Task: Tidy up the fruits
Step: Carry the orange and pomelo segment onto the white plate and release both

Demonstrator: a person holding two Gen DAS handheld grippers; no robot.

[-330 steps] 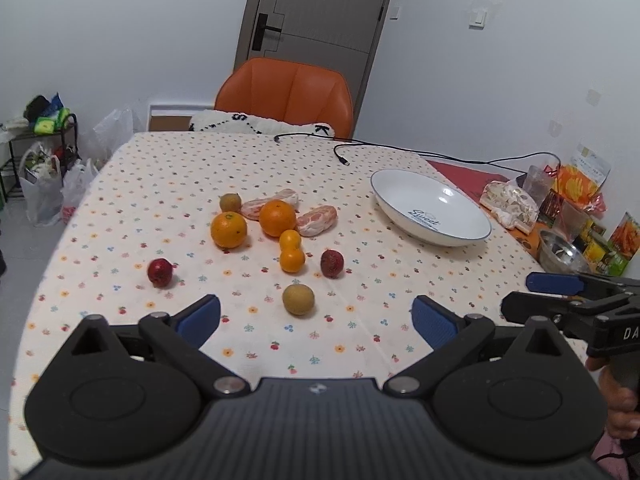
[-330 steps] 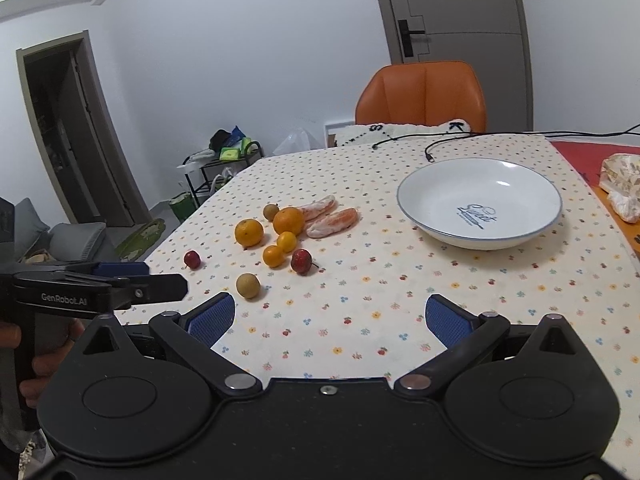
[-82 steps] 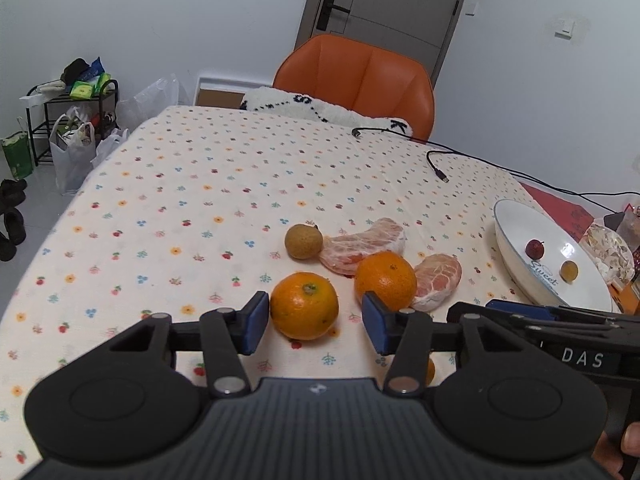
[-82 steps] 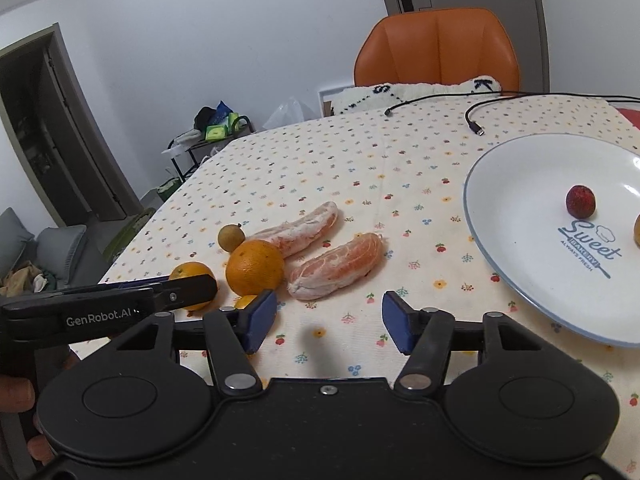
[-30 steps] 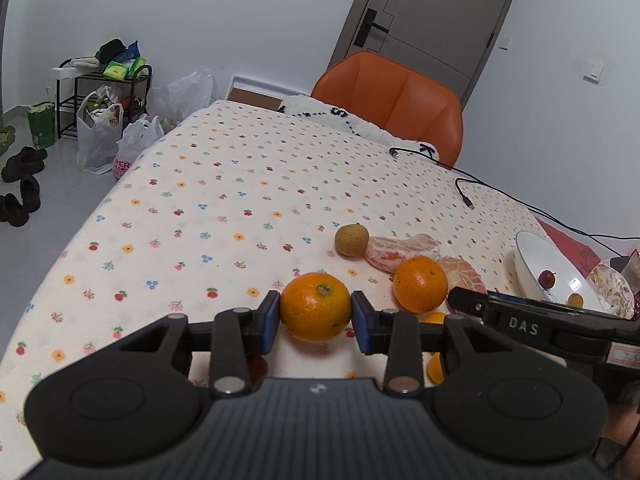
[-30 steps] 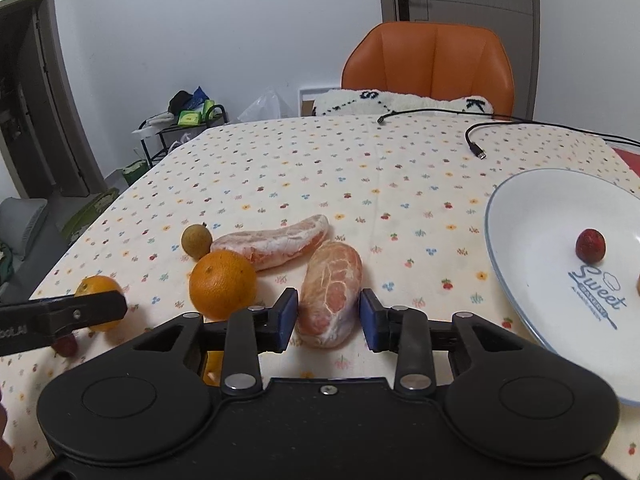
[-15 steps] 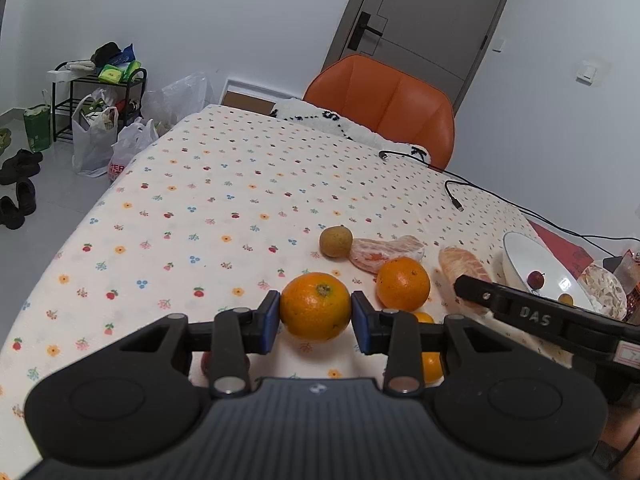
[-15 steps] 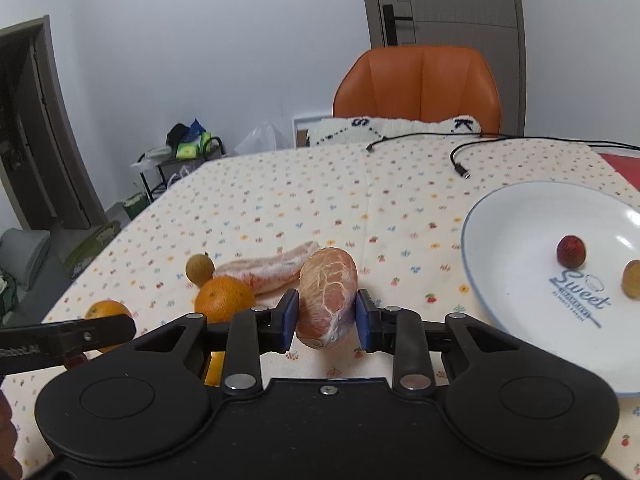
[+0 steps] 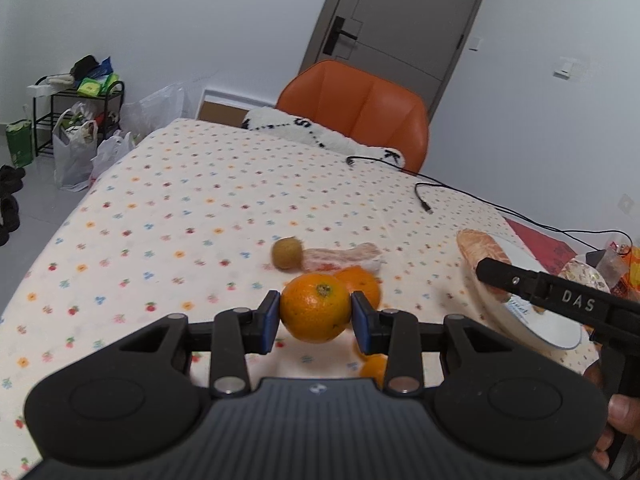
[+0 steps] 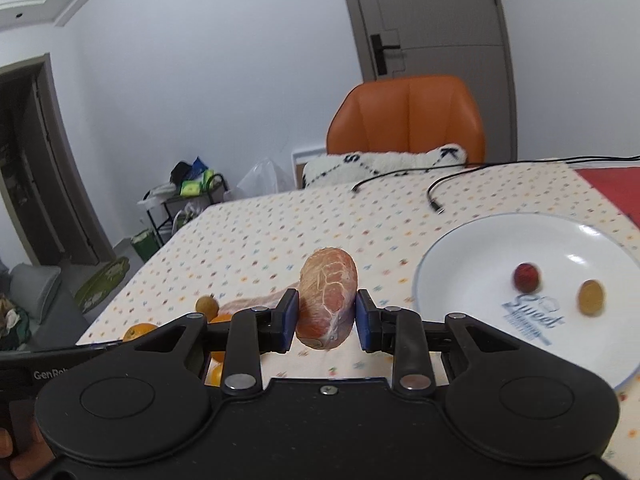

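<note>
My left gripper (image 9: pixel 315 317) is shut on an orange (image 9: pixel 315 307), held above the tablecloth. Behind it lie a second orange (image 9: pixel 362 282), a peeled pomelo segment (image 9: pixel 344 258) and a small brown fruit (image 9: pixel 286 253); two small oranges (image 9: pixel 374 366) peek out below the fingers. My right gripper (image 10: pixel 327 316) is shut on another peeled pomelo segment (image 10: pixel 328 302), lifted left of the white plate (image 10: pixel 460 264). The plate holds a red fruit (image 10: pixel 526 277) and a yellow-brown fruit (image 10: pixel 591 297).
An orange chair (image 9: pixel 356 112) with a fluffy white cushion (image 9: pixel 320 136) stands at the table's far end. Black cables (image 9: pixel 424 196) trail across the cloth behind the plate. Snack packets (image 9: pixel 624 268) sit at the right edge. A rack (image 9: pixel 76 120) and bags stand on the floor left.
Both grippers have risen with their fruit. The right one has carried the pomelo segment rightward, closer to the plate. The left one holds the orange higher off the cloth.
</note>
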